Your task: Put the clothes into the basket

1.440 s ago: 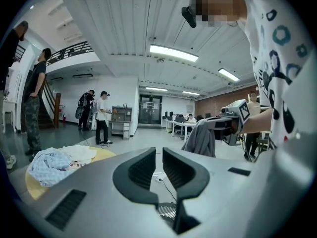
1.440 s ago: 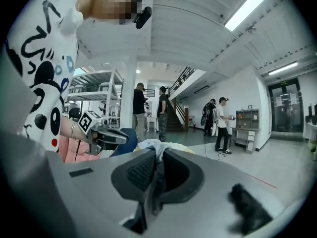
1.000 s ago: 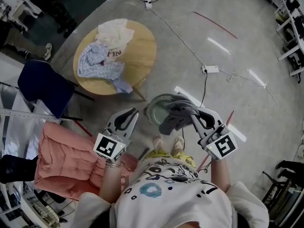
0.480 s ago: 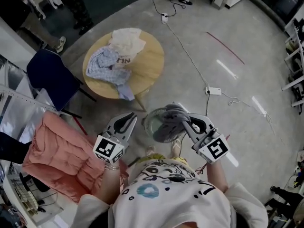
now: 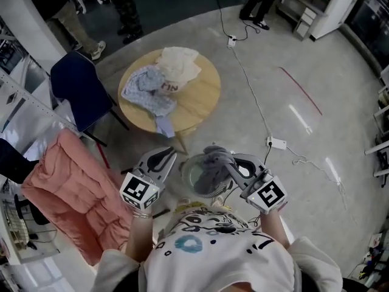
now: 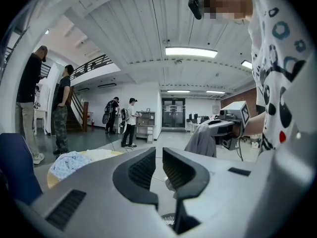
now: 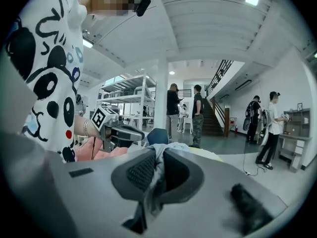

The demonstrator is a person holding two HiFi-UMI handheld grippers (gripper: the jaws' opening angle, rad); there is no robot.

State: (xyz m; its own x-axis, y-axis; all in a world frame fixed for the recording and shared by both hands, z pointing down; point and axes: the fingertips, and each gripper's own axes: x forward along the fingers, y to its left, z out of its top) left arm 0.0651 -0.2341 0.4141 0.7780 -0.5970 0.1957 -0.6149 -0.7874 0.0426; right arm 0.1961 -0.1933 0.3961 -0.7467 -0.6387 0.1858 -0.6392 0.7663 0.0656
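Note:
A round mesh basket (image 5: 187, 174) stands on the floor just in front of the person's feet. My right gripper (image 5: 228, 162) is shut on a grey garment (image 5: 214, 163), which hangs over the basket's opening. In the right gripper view the grey cloth (image 7: 157, 175) is pinched between the pads of that gripper (image 7: 154, 167). My left gripper (image 5: 171, 152) hovers at the basket's left rim; in its own view (image 6: 159, 155) only a narrow slit shows between the jaws, with nothing in it. A blue checked garment (image 5: 146, 87) and a cream one (image 5: 178, 66) lie on the round wooden table (image 5: 197, 99).
A navy chair (image 5: 79, 87) stands left of the table. A pink quilt (image 5: 67, 187) lies at the left. A cable and a power strip (image 5: 276, 143) run across the floor at the right. People stand in the background (image 6: 130, 120).
Both grippers have risen a little and drawn closer together. The right one has carried the grey garment leftward over the basket. The head view now takes in more of the room beyond the table.

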